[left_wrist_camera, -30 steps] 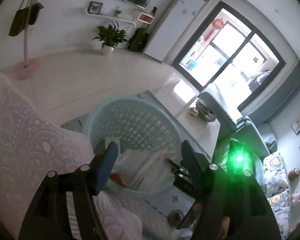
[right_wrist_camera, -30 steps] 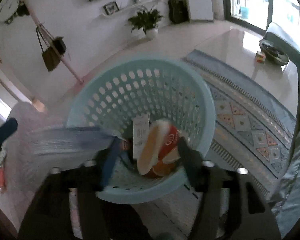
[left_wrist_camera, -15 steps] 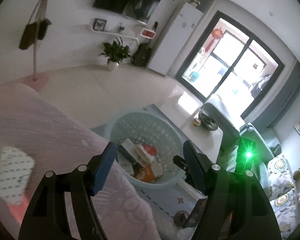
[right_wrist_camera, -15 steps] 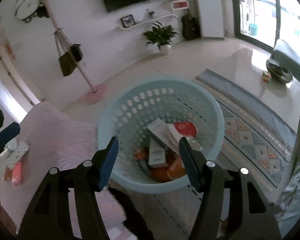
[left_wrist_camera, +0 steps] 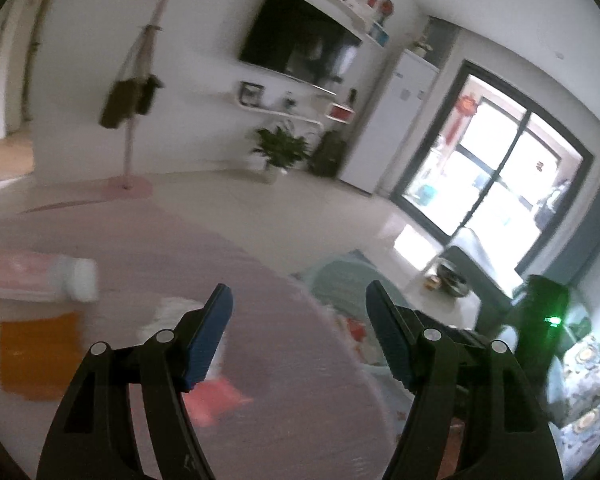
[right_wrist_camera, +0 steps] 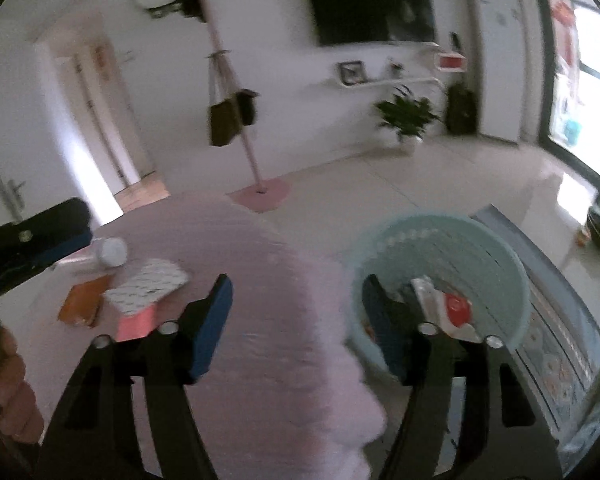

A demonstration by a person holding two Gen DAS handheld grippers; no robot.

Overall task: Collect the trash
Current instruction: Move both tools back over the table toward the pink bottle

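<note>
My left gripper [left_wrist_camera: 298, 300] is open and empty above a round table under a pink cloth [left_wrist_camera: 260, 360]. On the table lie a pink bottle with a white cap [left_wrist_camera: 40, 280], an orange packet [left_wrist_camera: 36, 352], a white patterned pack [left_wrist_camera: 168, 312] and a red piece [left_wrist_camera: 216, 400]. The jaws of my right gripper [right_wrist_camera: 296, 288] are opening, with nothing between them. It hangs over the table edge, left of the light-blue basket [right_wrist_camera: 440, 236]. The basket holds a red-lidded cup [right_wrist_camera: 458, 308] and white packets [right_wrist_camera: 424, 290]. The same white pack [right_wrist_camera: 148, 288], orange packet [right_wrist_camera: 82, 304] and bottle [right_wrist_camera: 110, 252] also show in the right wrist view.
The left gripper [right_wrist_camera: 40, 236] and a hand [right_wrist_camera: 12, 392] sit at the left edge of the right wrist view. The basket stands on a patterned rug [right_wrist_camera: 556, 344]. Beyond are a coat stand [right_wrist_camera: 256, 168], a potted plant [right_wrist_camera: 404, 116] and a glass door [left_wrist_camera: 488, 184]. A low table with a bowl [left_wrist_camera: 448, 276] stands right.
Both grippers have risen and drawn back from over the basket to above the pink table. The white piece between the left fingers a second ago is gone. Both views are motion-blurred.
</note>
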